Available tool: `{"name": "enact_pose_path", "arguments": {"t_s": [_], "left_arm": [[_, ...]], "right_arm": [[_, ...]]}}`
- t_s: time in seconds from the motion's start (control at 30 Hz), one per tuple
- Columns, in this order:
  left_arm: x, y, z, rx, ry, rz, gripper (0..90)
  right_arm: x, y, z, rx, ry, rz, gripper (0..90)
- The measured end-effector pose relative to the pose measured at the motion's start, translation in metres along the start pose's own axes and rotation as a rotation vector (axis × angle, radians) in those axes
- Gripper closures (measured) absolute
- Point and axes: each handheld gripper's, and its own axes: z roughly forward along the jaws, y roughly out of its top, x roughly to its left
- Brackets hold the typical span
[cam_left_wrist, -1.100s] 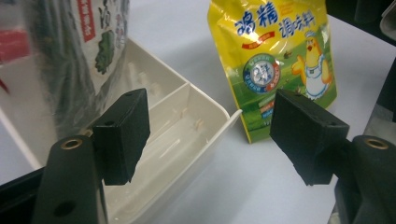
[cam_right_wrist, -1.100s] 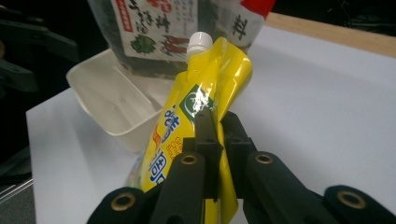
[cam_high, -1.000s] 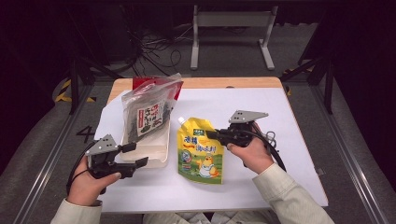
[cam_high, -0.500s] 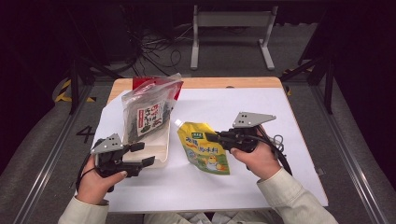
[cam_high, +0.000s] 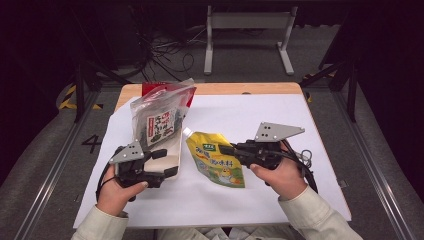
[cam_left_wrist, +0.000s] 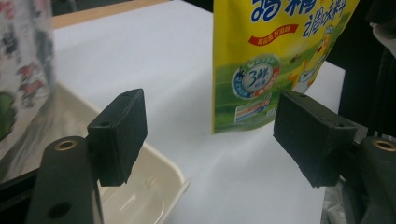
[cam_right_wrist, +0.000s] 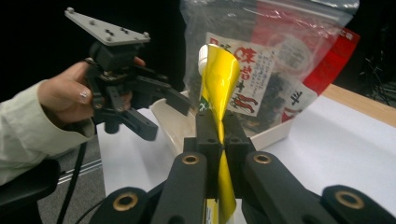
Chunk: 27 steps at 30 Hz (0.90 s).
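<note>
My right gripper (cam_high: 226, 150) is shut on the edge of a yellow spouted drink pouch (cam_high: 215, 160) and holds it tilted over the white table, spout to the upper left. The pouch (cam_right_wrist: 217, 79) stands edge-on in the pinched jaws of that gripper (cam_right_wrist: 218, 126). My left gripper (cam_high: 167, 162) is open at the near right corner of a cream tray (cam_high: 171, 142). Its jaws have just been opening, with nothing between them (cam_left_wrist: 210, 135). The pouch (cam_left_wrist: 266, 60) hangs beyond them. A clear zip bag (cam_high: 157, 117) of dark snacks with a red and white label stands in the tray.
A white sheet (cam_high: 260, 115) covers the wooden table, whose bare far edge (cam_high: 240, 89) runs along the back. Behind the table stand a metal frame (cam_high: 247, 35) and loose cables on the floor. A cable (cam_high: 305, 160) trails from the right gripper.
My left gripper has moved right, up to the tray's near corner. The right gripper has lifted the pouch a little and tilted it.
</note>
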Motion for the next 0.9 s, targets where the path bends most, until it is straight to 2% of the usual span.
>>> {"name": "enact_pose_path", "arguments": {"t_s": [0.17,0.3,0.37,0.47,0.53,0.57,0.6,0.63,0.67,0.7,0.77,0.83,0.9], "left_arm": [[-0.004,0.002,0.016,-0.016,-0.044,0.017,23.9],[-0.009,0.004,0.03,-0.023,-0.099,0.03,22.9],[-0.012,0.004,0.036,-0.016,-0.115,0.055,22.7],[-0.015,0.003,0.041,-0.023,-0.155,0.076,24.0],[-0.016,0.003,0.044,-0.035,-0.166,0.089,25.3],[-0.018,0.002,0.047,-0.038,-0.198,0.09,25.8],[-0.018,0.002,0.048,-0.034,-0.221,0.082,28.9],[-0.018,0.002,0.048,-0.034,-0.221,0.082,30.8],[-0.019,0.002,0.049,-0.021,-0.239,0.06,30.8],[-0.019,0.002,0.05,-0.022,-0.24,0.069,31.1],[-0.021,0.002,0.051,-0.023,-0.26,0.054,37.8],[-0.022,0.002,0.05,-0.021,-0.267,0.061,42.7],[-0.023,0.003,0.048,0.007,-0.28,0.074,53.6]], "right_arm": [[0.008,0.002,-0.002,-0.023,0.015,-0.008,88.1],[0.014,0.002,-0.003,-0.04,0.035,-0.016,88.1],[0.016,0.003,-0.002,-0.046,0.046,-0.019,88.1],[0.017,0.003,-0.001,-0.056,0.063,-0.023,88.1],[0.018,0.003,-0.001,-0.062,0.074,-0.023,88.1],[0.018,0.003,-0.001,-0.066,0.08,-0.023,88.1],[0.018,0.003,0.0,-0.071,0.084,-0.025,88.1],[0.018,0.003,0.0,-0.071,0.084,-0.025,88.1],[0.019,0.003,0.0,-0.073,0.086,-0.026,88.1],[0.019,0.003,0.0,-0.076,0.087,-0.027,88.1],[0.019,0.002,0.001,-0.077,0.085,-0.029,88.1],[0.019,0.002,0.001,-0.081,0.083,-0.027,88.1],[0.019,0.002,0.0,-0.084,0.077,-0.029,87.9]]}}
